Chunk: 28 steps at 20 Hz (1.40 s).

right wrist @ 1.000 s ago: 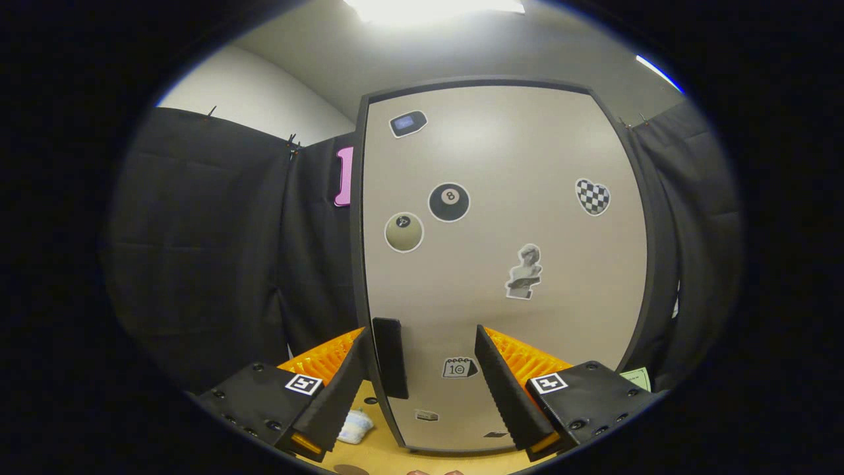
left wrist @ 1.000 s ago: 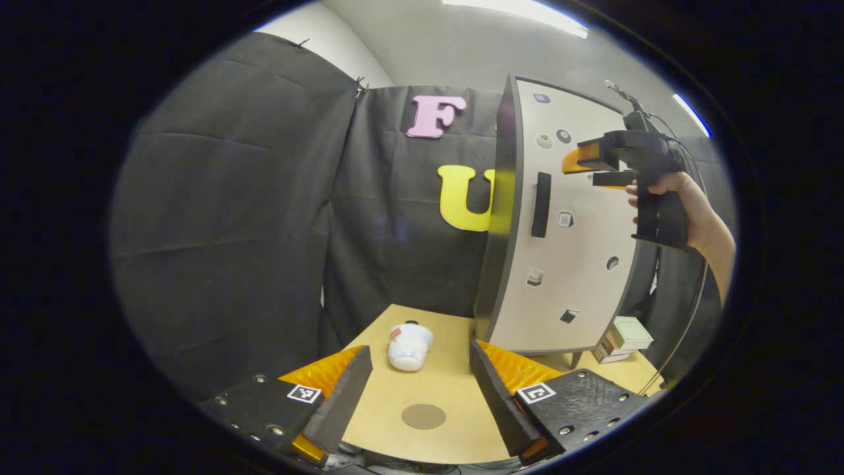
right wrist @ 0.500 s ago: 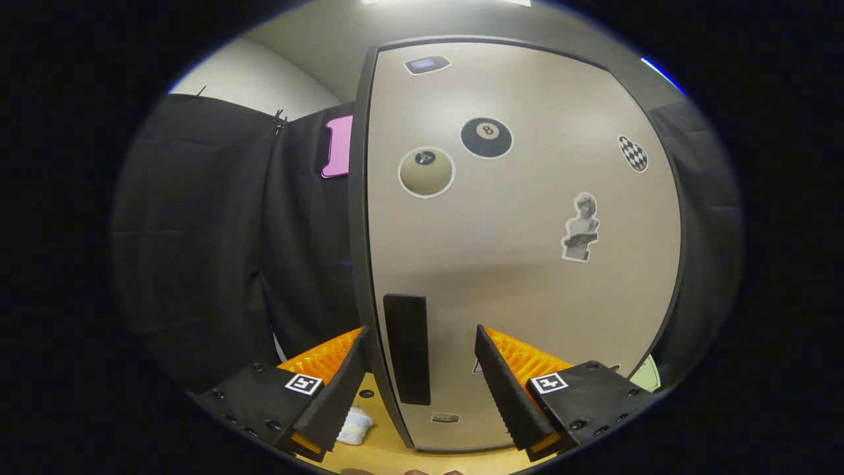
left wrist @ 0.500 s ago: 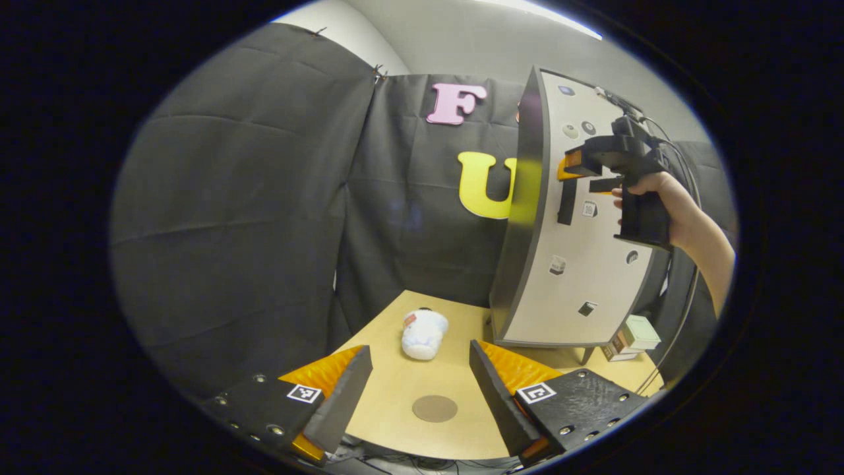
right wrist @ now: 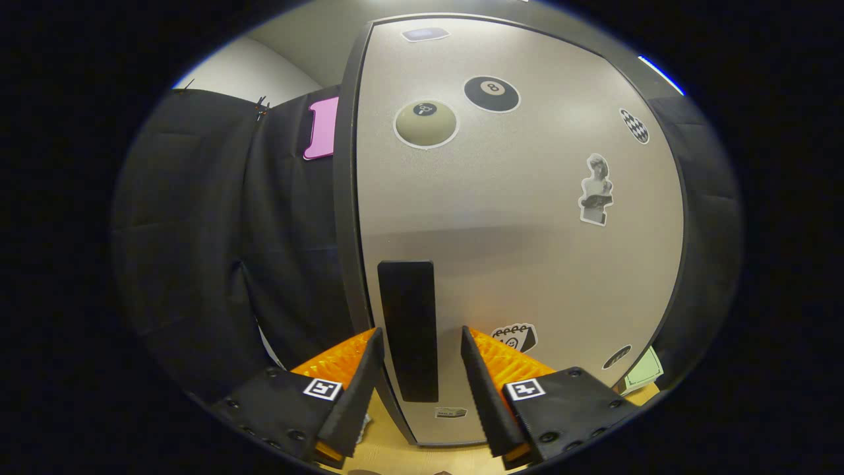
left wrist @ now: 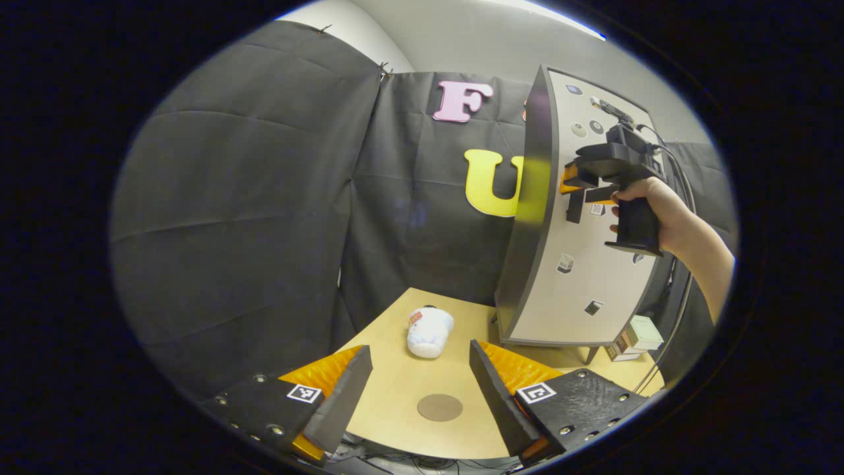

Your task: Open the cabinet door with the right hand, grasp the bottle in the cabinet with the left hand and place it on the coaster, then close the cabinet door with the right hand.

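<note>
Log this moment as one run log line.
phase: reaching handle | right gripper: open, straddling handle | cabinet door: closed | left gripper: open

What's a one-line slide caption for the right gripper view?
Right claw open, straddling the black handle of the closed, sticker-covered cabinet door, not yet gripping it.

a light wooden tabletop (left wrist: 395, 389) carries a round brown coaster (left wrist: 440, 407) between the left tool's fingers, a white bottle (left wrist: 428, 332) lying beyond it, and the cabinet (left wrist: 580, 277) at right.
</note>
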Each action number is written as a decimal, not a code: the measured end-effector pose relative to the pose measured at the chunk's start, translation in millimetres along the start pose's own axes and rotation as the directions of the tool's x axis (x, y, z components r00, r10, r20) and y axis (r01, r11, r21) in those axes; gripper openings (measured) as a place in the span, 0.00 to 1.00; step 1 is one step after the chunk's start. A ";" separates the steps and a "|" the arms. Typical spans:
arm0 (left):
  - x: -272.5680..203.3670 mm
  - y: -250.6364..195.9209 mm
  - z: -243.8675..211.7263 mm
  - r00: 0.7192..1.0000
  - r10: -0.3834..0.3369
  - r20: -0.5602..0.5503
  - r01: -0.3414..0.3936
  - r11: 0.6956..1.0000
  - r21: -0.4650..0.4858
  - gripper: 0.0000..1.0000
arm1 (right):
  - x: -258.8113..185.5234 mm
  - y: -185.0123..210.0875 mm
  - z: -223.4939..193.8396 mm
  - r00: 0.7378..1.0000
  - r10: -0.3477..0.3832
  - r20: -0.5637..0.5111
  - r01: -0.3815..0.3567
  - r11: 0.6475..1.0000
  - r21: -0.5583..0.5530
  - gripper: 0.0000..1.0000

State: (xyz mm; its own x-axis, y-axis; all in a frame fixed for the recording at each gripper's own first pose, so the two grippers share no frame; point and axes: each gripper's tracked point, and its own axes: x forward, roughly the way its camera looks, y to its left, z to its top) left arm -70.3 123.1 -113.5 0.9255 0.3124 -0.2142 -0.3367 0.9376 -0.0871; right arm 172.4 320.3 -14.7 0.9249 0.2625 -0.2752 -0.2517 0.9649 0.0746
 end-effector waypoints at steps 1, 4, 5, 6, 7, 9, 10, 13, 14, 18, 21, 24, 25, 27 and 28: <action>-1.8 2.3 -0.1 1.000 0.000 -0.001 0.000 1.000 0.002 0.89 | 0.7 2.9 -4.0 1.000 0.012 -0.020 -0.012 1.000 0.010 0.63; -4.3 2.3 3.8 1.000 0.000 0.005 0.000 1.000 0.009 0.91 | 5.9 3.4 -11.5 0.999 0.006 -0.042 -0.005 1.000 0.016 0.51; -4.4 1.8 2.9 1.000 0.001 0.006 -0.001 1.000 0.014 0.89 | 1.9 2.8 -8.5 0.999 0.004 -0.043 -0.004 1.000 0.014 0.39; -5.5 2.4 3.3 1.000 0.002 0.006 -0.002 1.000 0.019 0.89 | 2.5 2.4 -10.9 0.999 -0.003 -0.045 0.003 1.000 0.005 0.41; -6.8 3.0 2.9 1.000 0.002 0.006 -0.002 1.000 0.022 0.91 | 3.2 2.2 -10.5 0.999 -0.009 -0.042 0.009 1.000 -0.003 0.36; -8.9 3.6 4.4 1.000 0.002 0.006 -0.002 1.000 0.023 0.91 | 3.9 1.5 -11.2 0.999 -0.018 -0.045 0.018 1.000 0.007 0.36; -10.1 3.4 5.0 1.000 0.001 0.005 -0.001 1.000 0.024 0.91 | 3.9 2.2 -10.8 0.999 -0.015 -0.043 0.015 1.000 0.006 0.34; -14.8 2.1 5.4 1.000 -0.001 0.006 0.001 1.000 0.027 0.91 | 3.5 2.2 -10.5 1.000 -0.001 -0.025 -0.001 0.999 -0.042 0.31; -17.3 0.3 5.0 1.000 -0.004 0.008 0.004 1.000 0.028 0.89 | 3.6 2.3 -10.4 1.000 0.007 -0.025 -0.008 0.999 -0.047 0.29; -20.7 -6.1 5.3 1.000 -0.011 0.008 0.011 0.999 0.041 0.89 | 1.8 3.6 -10.8 0.997 0.070 -0.023 -0.072 0.994 -0.088 0.14; -20.2 -14.6 9.6 1.000 -0.024 0.014 0.023 0.999 0.044 0.89 | -0.4 3.8 -12.8 0.992 0.121 -0.040 -0.124 0.989 -0.076 0.11; -18.6 -23.1 18.3 0.999 -0.033 0.034 0.031 0.997 0.068 0.89 | -5.6 2.9 -13.7 0.988 0.151 -0.034 -0.154 0.984 -0.091 0.12; -19.3 -26.2 22.4 0.999 -0.034 0.040 0.031 0.997 0.077 0.89 | -7.4 2.8 -14.0 0.985 0.168 -0.035 -0.170 0.981 -0.093 0.12; -25.0 -34.1 25.9 0.998 -0.036 0.048 0.031 0.996 0.087 0.89 | -11.8 1.8 -15.2 0.979 0.200 -0.040 -0.203 0.974 -0.099 0.11; -31.4 -38.6 23.5 0.998 -0.037 0.048 0.033 0.996 0.089 0.89 | -16.0 1.0 -16.9 0.975 0.217 -0.049 -0.221 0.970 -0.097 0.12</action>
State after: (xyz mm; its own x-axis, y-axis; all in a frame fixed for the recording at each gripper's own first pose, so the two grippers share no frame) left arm -82.3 80.7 -80.6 0.9447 0.2841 -0.1637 -0.2891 0.9573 -0.0076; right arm 152.5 317.0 -26.4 0.8331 0.4654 -0.2990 -0.4763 0.8784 0.0401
